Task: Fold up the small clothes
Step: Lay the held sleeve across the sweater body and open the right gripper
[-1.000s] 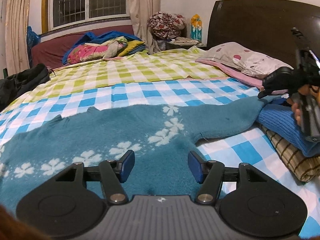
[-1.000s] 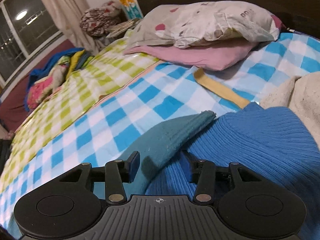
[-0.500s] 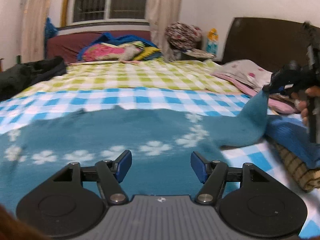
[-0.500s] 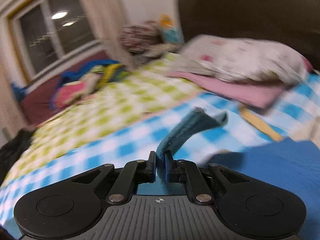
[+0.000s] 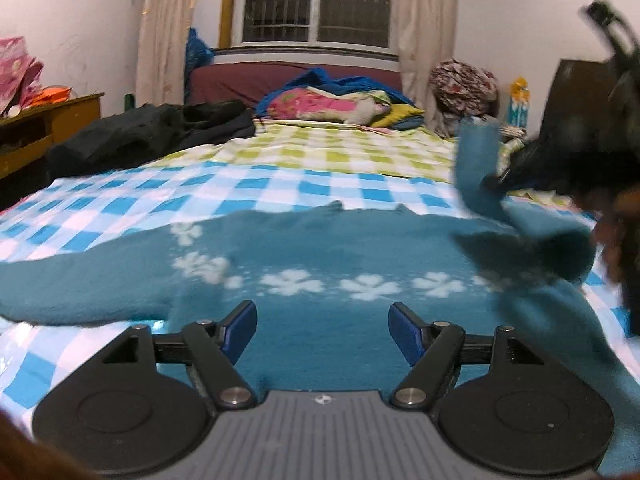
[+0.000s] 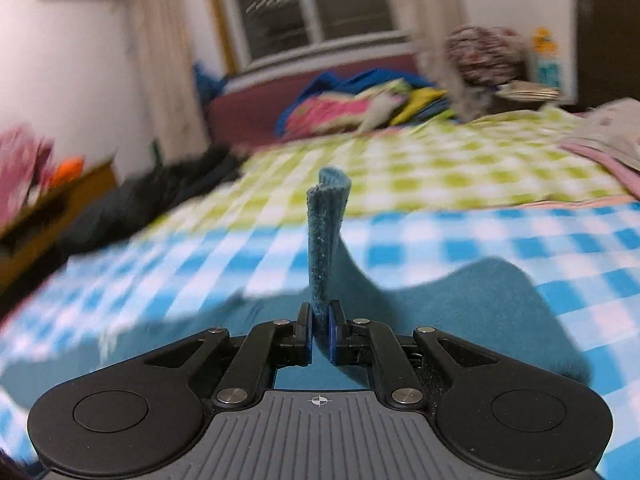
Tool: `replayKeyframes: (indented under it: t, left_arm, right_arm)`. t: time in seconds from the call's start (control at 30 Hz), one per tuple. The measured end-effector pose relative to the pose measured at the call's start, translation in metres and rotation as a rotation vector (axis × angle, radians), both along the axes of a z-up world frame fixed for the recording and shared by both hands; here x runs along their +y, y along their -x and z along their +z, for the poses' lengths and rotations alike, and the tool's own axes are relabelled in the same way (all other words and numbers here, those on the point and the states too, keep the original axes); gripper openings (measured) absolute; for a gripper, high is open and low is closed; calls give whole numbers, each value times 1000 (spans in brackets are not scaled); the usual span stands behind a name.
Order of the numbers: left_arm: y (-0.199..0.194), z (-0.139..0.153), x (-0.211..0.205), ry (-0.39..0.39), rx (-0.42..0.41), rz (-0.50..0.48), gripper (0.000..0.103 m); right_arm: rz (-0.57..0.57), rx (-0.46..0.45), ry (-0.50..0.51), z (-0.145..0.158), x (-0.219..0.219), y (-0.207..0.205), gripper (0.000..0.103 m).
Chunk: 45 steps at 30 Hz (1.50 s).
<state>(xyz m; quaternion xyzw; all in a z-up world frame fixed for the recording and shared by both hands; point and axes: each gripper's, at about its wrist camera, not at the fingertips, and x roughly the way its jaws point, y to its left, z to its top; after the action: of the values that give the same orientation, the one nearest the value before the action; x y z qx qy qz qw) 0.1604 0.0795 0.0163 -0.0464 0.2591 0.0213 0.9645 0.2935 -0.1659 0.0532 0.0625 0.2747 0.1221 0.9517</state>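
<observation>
Teal fleece sweater w/ white flowers lies spread flat across the blue-checked bed, body down so the sleeves can be turned in one at a time. Right tongs are pinched tight on the cuff of the right sleeve, which stands up out of the jaws, lifted off the bed, prob. to carry it over the body. Left tongs hang over the sweater's near edge, jaws have just been opening, now wide, nothing between the pads, touching no cloth; the other sleeve lies flat, not yet folded.
</observation>
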Motion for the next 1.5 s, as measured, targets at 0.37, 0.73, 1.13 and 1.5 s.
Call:
replayKeyframes:
  t: [0.37, 0.73, 1.13, 1.5]
  left_arm:
    - [2, -6, 44, 21, -21, 35, 78]
    - [5, -6, 61, 70, -26, 81, 78]
    - [6, -5, 72, 74, -33, 111, 78]
    - [5, -5, 79, 64, -35, 141, 79]
  right_arm:
    - [148, -19, 301, -70, 106, 15, 8]
    - [229, -126, 373, -75, 143, 27, 8]
    - [256, -121, 301, -73, 169, 23, 9]
    - [291, -96, 296, -82, 176, 24, 18]
